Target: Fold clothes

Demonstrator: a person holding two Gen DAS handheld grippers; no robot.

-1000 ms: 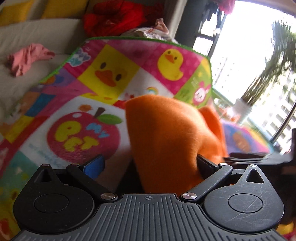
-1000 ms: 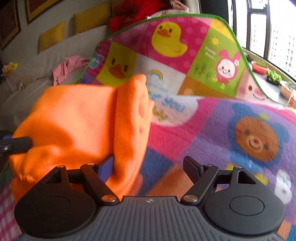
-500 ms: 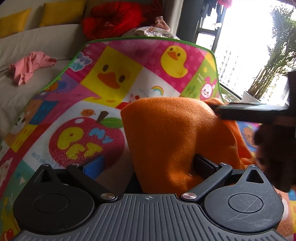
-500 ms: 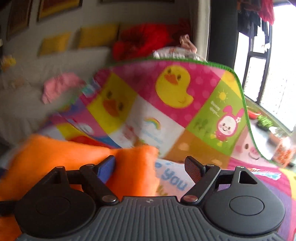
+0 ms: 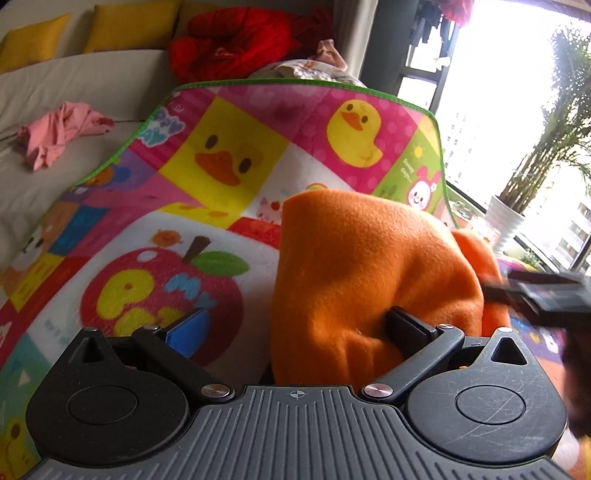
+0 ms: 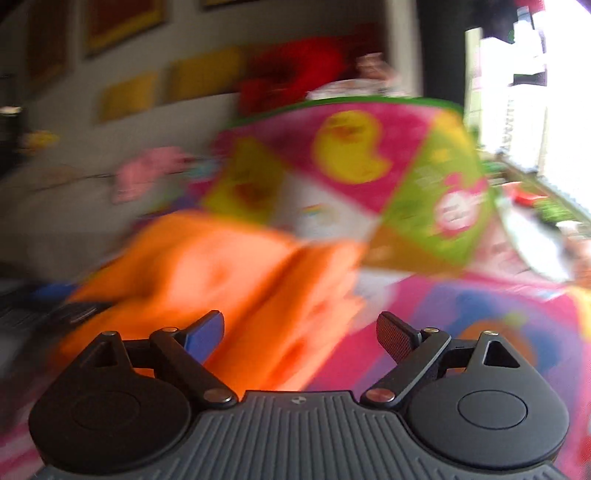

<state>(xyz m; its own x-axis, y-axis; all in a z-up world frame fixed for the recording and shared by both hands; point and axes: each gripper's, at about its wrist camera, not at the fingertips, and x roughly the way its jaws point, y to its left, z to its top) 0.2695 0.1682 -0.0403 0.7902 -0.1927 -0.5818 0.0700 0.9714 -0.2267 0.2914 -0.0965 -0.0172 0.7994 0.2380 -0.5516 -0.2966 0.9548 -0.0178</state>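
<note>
In the left wrist view, a pale sofa [image 5: 85, 85] with yellow cushions [image 5: 133, 22] is seen at the far left, and a crumpled pink garment [image 5: 61, 133] is laid on its seat. Further along the sofa back, a red bundle of cloth [image 5: 236, 44] is piled. A bright cartoon play mat [image 5: 229, 155] with ducks and an apple is spread across the middle. The left gripper [image 5: 295, 328] is held with its fingers wide apart; nothing is clamped between them. The orange fleece garment [image 5: 369, 273] is bunched on the mat toward the right, and it is draped against the gripper's right-hand finger [image 5: 406, 326], while the blue-padded one [image 5: 186, 330] is left bare over the mat. At the far right edge, a dark blurred part of the other tool [image 5: 546, 295] is seen beside the fleece, and a potted plant [image 5: 513, 218] is set by the window.

The right wrist view is heavily smeared. The orange fleece garment [image 6: 207, 280] is seen left of centre on the play mat [image 6: 424, 206]. The right gripper [image 6: 301, 334] is spread open, and its fingers are closed on nothing, though the fleece is seen just behind the left-hand finger [image 6: 205, 338].
</note>
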